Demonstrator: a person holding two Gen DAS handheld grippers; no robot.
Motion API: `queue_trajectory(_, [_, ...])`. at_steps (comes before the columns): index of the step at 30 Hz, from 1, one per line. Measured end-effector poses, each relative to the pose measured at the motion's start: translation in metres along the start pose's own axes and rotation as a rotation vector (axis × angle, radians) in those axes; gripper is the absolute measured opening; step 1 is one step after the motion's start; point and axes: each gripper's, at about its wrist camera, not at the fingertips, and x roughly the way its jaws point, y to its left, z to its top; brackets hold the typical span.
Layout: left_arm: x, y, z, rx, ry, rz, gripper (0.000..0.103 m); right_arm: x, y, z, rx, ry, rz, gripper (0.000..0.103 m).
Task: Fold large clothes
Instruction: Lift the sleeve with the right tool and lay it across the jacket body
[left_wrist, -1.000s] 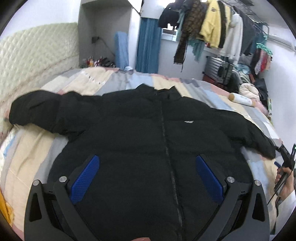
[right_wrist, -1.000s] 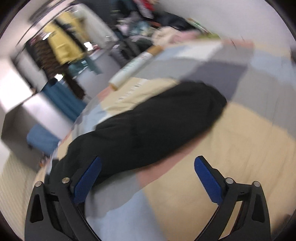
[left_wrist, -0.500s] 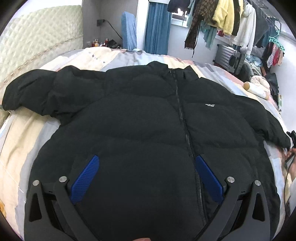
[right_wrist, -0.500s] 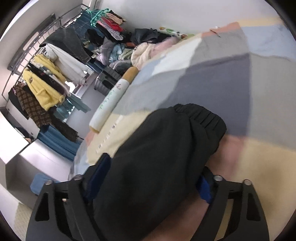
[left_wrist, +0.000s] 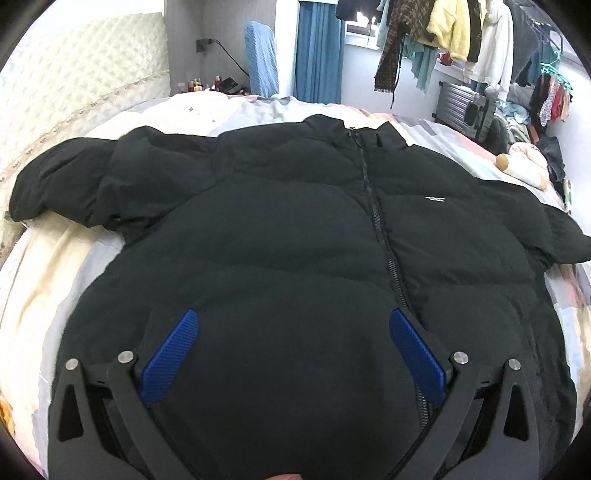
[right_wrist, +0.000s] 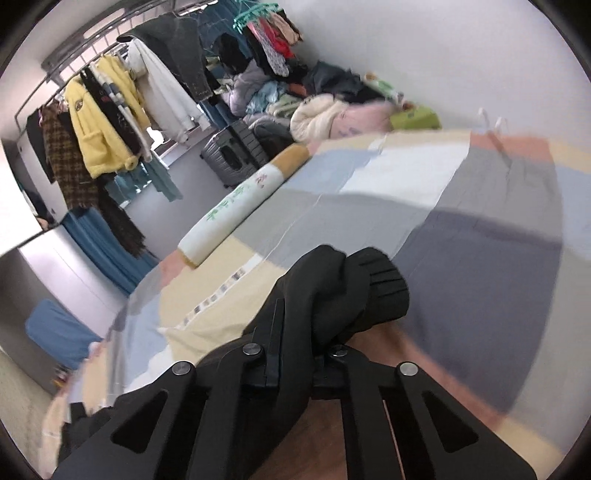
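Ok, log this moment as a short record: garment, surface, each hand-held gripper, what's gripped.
garment: black puffer jacket, zipped, front up, spread flat
surface: patchwork bedspread
left hand-held gripper: open, over the jacket's lower front, holding nothing
right hand-held gripper: jaws have just closed, shut on the sleeve
sleeve: bunched between the jaws, ribbed cuff sticking out beyond them
nearby: long bolster pillow at the bed's edge

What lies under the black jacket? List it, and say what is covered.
Under the black jacket lies the patchwork bedspread, showing around its edges. Whatever is beneath its body is covered.
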Motion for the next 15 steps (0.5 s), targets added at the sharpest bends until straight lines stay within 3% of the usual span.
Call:
queue_trajectory(7, [-0.009,0.014,0.002,0.008,-0.006,0.012,0.103,-0.042,0.034,0.031,-0.047,-0.077,-0.031,0.0])
queue_trajectory(15, [-0.039,0.021,0.001,0.037,-0.045,0.008,0.103,-0.121,0.133,0.057,-0.159,-0.173,0.07,0.003])
